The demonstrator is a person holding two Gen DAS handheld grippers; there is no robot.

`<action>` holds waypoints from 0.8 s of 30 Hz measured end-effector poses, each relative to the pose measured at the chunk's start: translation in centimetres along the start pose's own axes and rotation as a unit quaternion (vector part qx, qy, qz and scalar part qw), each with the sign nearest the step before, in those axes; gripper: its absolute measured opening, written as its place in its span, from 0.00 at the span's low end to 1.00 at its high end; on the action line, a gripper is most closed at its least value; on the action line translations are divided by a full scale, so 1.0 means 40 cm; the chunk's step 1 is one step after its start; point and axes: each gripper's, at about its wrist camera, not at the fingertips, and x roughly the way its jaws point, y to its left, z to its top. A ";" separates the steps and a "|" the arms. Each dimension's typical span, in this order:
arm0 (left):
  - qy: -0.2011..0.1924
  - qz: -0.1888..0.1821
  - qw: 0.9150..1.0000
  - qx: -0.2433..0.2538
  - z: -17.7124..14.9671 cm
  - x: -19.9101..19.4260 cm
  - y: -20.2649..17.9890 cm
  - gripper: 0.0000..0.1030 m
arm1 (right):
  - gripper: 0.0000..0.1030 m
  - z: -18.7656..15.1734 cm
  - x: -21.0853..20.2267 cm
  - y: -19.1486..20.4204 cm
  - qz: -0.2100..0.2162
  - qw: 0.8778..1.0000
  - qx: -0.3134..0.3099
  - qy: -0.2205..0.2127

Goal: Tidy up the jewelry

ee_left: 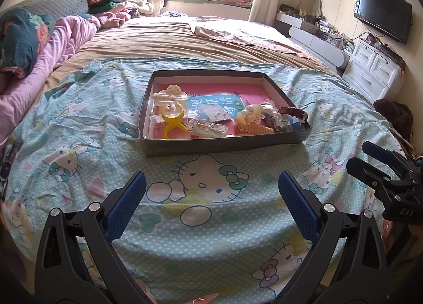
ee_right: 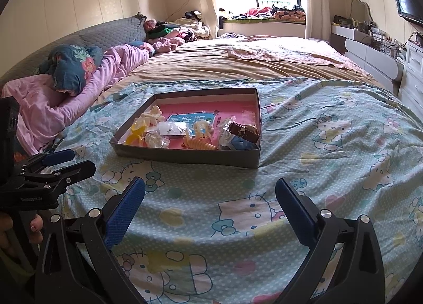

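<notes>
The left gripper [ee_left: 211, 193] and right gripper [ee_right: 210, 198] are held level above the bed's [ee_left: 211, 39] near edge, fingers spread wide (nothing gripped), aimed at the tray [ee_left: 224, 142] of jewelry

My left gripper [ee_left: 211, 195] and right gripper [ee_right: 210, 198] both hang side by side with jaws spread wide, gripping nothing (my fingers [ee_right: 35, 224] wrap the left one's handle).
</notes>
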 end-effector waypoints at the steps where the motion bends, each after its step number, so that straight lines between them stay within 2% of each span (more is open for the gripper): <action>1: 0.000 0.001 1.000 0.000 0.000 0.000 0.001 0.91 | 0.95 0.000 -0.001 0.002 0.000 1.000 -0.001 0.000; 24: 0.003 0.005 1.000 0.002 -0.002 0.000 0.003 0.91 | 0.95 -0.003 0.002 0.004 0.000 1.000 0.000 0.004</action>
